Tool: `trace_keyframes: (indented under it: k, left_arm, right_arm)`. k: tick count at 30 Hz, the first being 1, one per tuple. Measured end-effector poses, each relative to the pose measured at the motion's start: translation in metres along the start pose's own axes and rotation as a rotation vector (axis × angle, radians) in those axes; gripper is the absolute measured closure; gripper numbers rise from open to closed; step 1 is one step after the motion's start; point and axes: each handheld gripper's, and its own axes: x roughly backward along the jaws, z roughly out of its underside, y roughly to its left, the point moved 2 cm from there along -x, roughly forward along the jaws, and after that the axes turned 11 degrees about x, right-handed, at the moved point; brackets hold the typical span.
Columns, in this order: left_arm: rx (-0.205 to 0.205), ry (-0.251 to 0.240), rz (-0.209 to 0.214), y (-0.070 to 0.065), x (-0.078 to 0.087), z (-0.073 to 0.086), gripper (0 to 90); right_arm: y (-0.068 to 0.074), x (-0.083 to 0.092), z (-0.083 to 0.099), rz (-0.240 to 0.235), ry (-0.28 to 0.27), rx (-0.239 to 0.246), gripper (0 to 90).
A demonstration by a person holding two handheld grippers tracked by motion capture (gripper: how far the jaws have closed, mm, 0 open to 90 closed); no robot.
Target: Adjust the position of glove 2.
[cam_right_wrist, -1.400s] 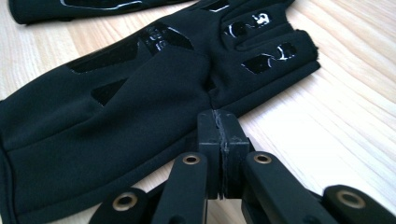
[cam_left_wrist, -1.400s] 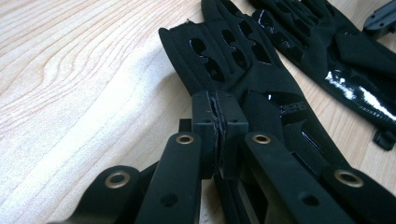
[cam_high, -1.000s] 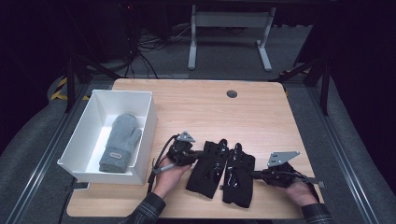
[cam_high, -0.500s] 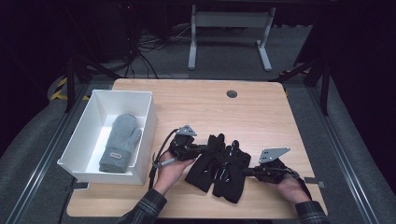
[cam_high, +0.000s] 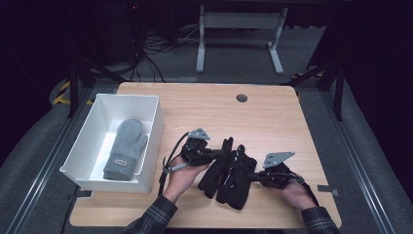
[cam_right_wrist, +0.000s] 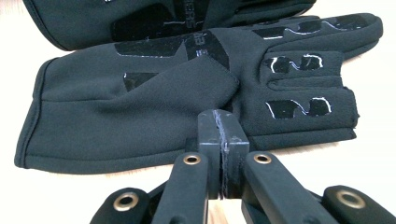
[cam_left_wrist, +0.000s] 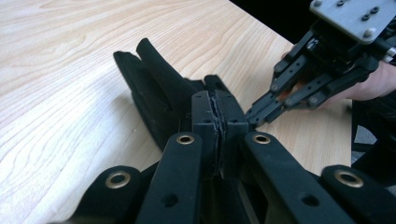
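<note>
Both grippers met at the black gloves: the left gripper (cam_high: 214,155) came in from nine o'clock with its jaws pressed together on an edge of glove fabric, and the right gripper (cam_high: 254,174) came in from three o'clock with its jaws equally closed, tips at the nearer glove's edge; whether cloth was pinched between them could not be told. Working from opposite sides probably let the person control the limp pair from both ends.

On the wooden table (cam_high: 272,112), the white bin (cam_high: 151,127) sat at nine o'clock from the gloves, holding one grey mitten (cam_high: 126,148) laid flat, cuff towards the person. It seemed the likely destination for the pair.

Lying at about six o'clock on the tabletop, the black gloves (cam_high: 229,173) overlapped each other, fingers pointing away from the person. In the right gripper view the nearer glove (cam_right_wrist: 140,116) was matte and soft, with glossy printed patches and outlined grip marks on its fingers
</note>
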Motion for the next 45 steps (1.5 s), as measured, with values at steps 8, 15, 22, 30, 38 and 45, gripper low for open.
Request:
trace_keyframes:
  k: [8,15,22,30,38,45]
  left_arm:
    - [-0.004,0.017,0.009,-0.002,-0.010,-0.001,88.4]
    - [-0.005,0.031,0.012,-0.003,-0.016,0.001,88.4]
    - [-0.010,0.058,0.013,-0.004,-0.023,0.005,88.4]
    - [-0.014,0.102,0.015,-0.007,-0.038,0.014,88.4]
    - [-0.009,0.120,0.019,-0.007,-0.045,0.018,88.4]
    - [-0.017,0.141,0.018,-0.008,-0.056,0.023,88.3]
  right_arm:
    - [0.000,-0.013,-0.011,-0.012,-0.010,0.011,90.0]
    - [0.001,-0.023,-0.020,-0.011,-0.020,0.023,90.0]
    - [0.002,-0.030,-0.026,-0.008,-0.023,0.028,90.0]
    - [0.003,-0.038,-0.033,0.002,-0.023,0.034,90.0]
    - [0.003,-0.036,-0.033,0.012,-0.030,0.032,90.0]
    - [-0.016,-0.008,-0.017,0.117,-0.058,-0.048,90.0]
